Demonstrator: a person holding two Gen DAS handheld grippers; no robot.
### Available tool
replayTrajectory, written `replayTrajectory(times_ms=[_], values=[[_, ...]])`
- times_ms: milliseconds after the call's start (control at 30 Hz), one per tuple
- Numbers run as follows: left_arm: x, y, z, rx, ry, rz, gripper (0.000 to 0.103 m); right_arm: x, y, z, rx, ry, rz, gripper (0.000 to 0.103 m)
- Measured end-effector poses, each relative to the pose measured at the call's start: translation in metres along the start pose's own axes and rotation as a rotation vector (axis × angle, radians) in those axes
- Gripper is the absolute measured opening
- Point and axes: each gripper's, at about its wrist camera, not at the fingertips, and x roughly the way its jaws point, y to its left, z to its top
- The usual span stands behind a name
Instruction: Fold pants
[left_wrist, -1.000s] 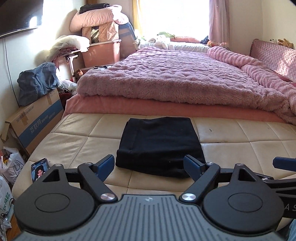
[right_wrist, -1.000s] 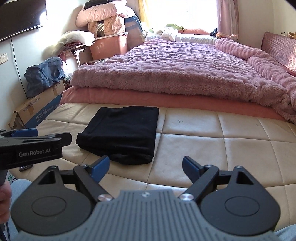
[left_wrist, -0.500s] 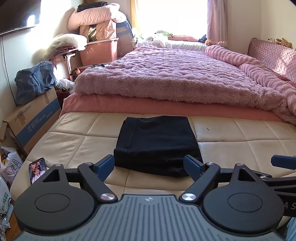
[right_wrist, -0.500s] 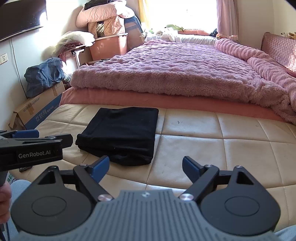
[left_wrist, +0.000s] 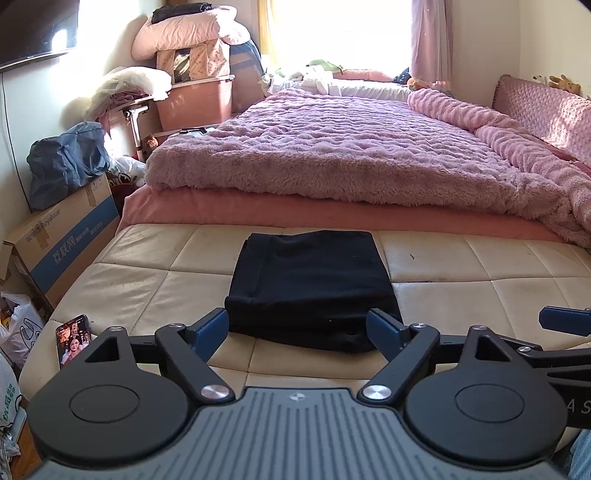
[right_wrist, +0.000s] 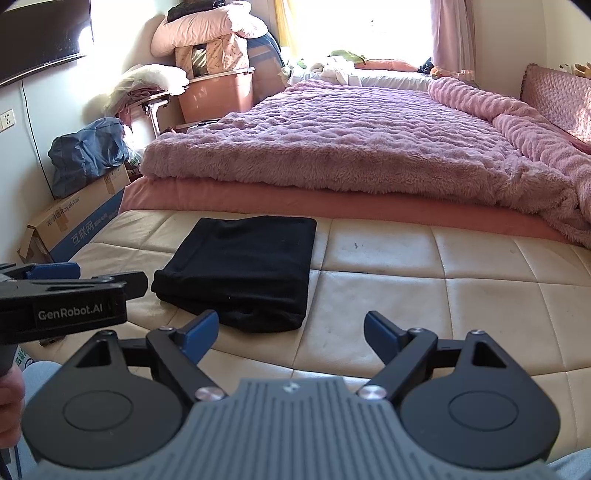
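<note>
Black pants (left_wrist: 310, 284) lie folded into a neat rectangle on the cream quilted bench (left_wrist: 480, 295) at the foot of the bed. My left gripper (left_wrist: 297, 328) hovers open just in front of their near edge, touching nothing. In the right wrist view the same pants (right_wrist: 243, 269) sit ahead and to the left. My right gripper (right_wrist: 290, 330) is open too, over bare cushion to the right of the pants. The left gripper's body (right_wrist: 70, 302) shows at the left edge of that view, held by a hand (right_wrist: 9, 398).
A phone (left_wrist: 72, 341) with a lit screen lies on the bench's left corner. Beyond the bench is a bed with a fluffy pink blanket (left_wrist: 351, 158). A cardboard box (left_wrist: 62, 240), a blue bag (left_wrist: 66, 162) and stacked bedding stand along the left wall.
Both grippers have barely shifted; the left view has drifted slightly so the pants sit a touch closer. Both stay open and the pants lie still.
</note>
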Motion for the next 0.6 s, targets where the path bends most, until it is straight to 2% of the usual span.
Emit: replayTrajectory(times_ms=[600], values=[[-0.0023,-0.0041,0.0018,0.012,-0.005,0.001,0.099,-0.0027,-0.0032,0.0016,0.012,-0.008,0.003,0.082]])
